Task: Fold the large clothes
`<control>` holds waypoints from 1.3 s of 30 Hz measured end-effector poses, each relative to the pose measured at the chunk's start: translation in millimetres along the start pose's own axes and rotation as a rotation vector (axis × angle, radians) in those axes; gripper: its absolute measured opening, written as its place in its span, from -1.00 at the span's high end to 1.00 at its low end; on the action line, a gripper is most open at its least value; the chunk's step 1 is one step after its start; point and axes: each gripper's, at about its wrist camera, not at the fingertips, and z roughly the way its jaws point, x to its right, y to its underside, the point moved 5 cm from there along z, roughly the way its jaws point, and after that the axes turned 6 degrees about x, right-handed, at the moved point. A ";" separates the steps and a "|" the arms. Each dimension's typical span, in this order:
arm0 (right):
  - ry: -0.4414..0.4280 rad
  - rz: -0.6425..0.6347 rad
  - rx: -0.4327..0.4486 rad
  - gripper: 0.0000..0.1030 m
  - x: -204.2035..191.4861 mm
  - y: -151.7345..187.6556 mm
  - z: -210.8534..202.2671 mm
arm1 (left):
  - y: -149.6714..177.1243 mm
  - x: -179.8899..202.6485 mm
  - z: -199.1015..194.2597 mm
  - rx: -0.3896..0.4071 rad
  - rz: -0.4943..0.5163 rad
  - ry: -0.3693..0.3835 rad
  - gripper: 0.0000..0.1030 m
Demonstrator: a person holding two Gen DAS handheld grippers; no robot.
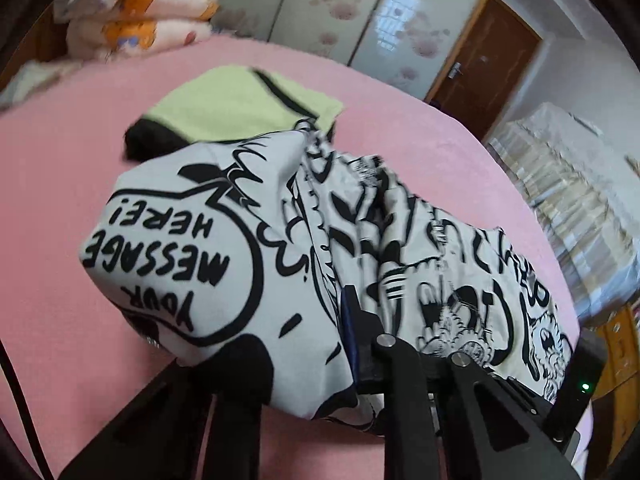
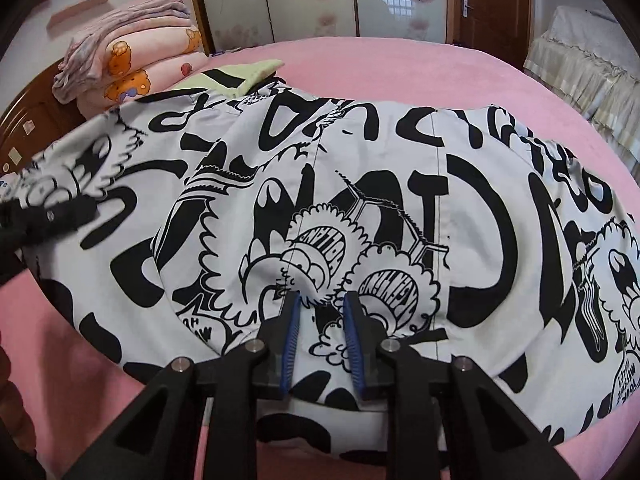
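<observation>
A large white garment with black cartoon print (image 2: 360, 208) lies spread across the pink bed (image 2: 440, 64). My right gripper (image 2: 320, 300) hovers over its near edge with the blue pads apart and nothing between them. In the left wrist view the same garment (image 1: 248, 248) is bunched and draped over my left gripper (image 1: 348, 304); only one blue pad shows, with the cloth pinched against it. The left gripper also shows at the far left of the right wrist view (image 2: 60, 216), on the garment's left end.
A folded light green and black garment (image 1: 240, 108) lies on the bed behind the printed one. Stacked pink quilts (image 2: 136, 56) sit at the head of the bed. A wardrobe (image 2: 312, 0), a brown door (image 1: 484, 60) and a covered cabinet (image 2: 580, 60) stand beyond.
</observation>
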 end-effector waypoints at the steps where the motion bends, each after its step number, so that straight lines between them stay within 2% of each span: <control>1: -0.011 0.012 -0.002 0.57 1.8 0.1 -0.6 | -3.0 9.2 -4.0 0.009 0.024 0.000 0.70; 6: -0.119 0.078 -0.021 0.57 15.7 1.9 -8.5 | -15.0 59.0 -21.0 0.046 0.135 0.006 0.71; 10: -0.244 0.172 -0.036 0.57 34.4 5.7 -31.6 | -16.4 116.7 -29.2 0.083 0.291 0.008 0.71; 12: -0.254 0.209 -0.007 0.58 55.8 8.8 -55.4 | -12.8 152.2 -25.5 0.088 0.376 0.004 0.71; 14: -0.234 0.238 0.035 0.58 81.5 13.3 -80.1 | -4.2 192.3 -18.3 0.086 0.472 -0.004 0.70; 18: -0.121 0.327 0.102 0.57 151.8 32.3 -126.4 | 26.7 262.9 3.1 0.072 0.660 -0.022 0.67; 21: 0.003 0.406 0.131 0.57 212.1 53.3 -153.2 | 72.5 311.6 33.8 0.030 0.847 -0.039 0.58; 23: 0.068 0.462 0.125 0.57 242.2 68.2 -162.6 | 121.5 336.8 63.3 -0.054 1.062 -0.073 0.49; 25: 0.124 0.536 0.113 0.57 272.6 84.6 -170.5 | 160.7 347.0 77.9 -0.106 1.221 -0.081 0.45; 27: 0.141 0.586 0.120 0.57 292.8 91.8 -178.4 | 177.3 351.2 72.2 -0.061 1.304 -0.086 0.44; 29: 0.153 0.607 0.135 0.57 301.0 94.1 -185.2 | 176.9 352.4 59.3 -0.051 1.289 -0.035 0.33; 31: 0.151 0.607 0.144 0.57 303.2 92.1 -189.1 | 166.9 350.9 40.9 -0.099 1.187 0.081 0.07; 33: 0.120 0.602 0.152 0.57 299.5 83.8 -189.2 | 154.4 347.7 19.1 -0.126 1.089 0.183 -0.03; 35: 0.079 0.582 0.157 0.57 288.1 69.0 -188.1 | 138.0 341.6 -7.4 -0.102 1.013 0.251 -0.04; 37: 0.027 0.564 0.160 0.54 275.7 53.2 -183.4 | 116.8 330.1 -35.5 -0.050 0.940 0.293 -0.22; 38: -0.017 0.554 0.158 0.35 267.2 43.0 -180.1 | 104.6 322.0 -47.2 -0.019 0.905 0.299 -0.30; 39: -0.044 0.552 0.157 0.02 259.5 37.2 -177.6 | 90.9 312.1 -57.8 0.018 0.864 0.296 -0.43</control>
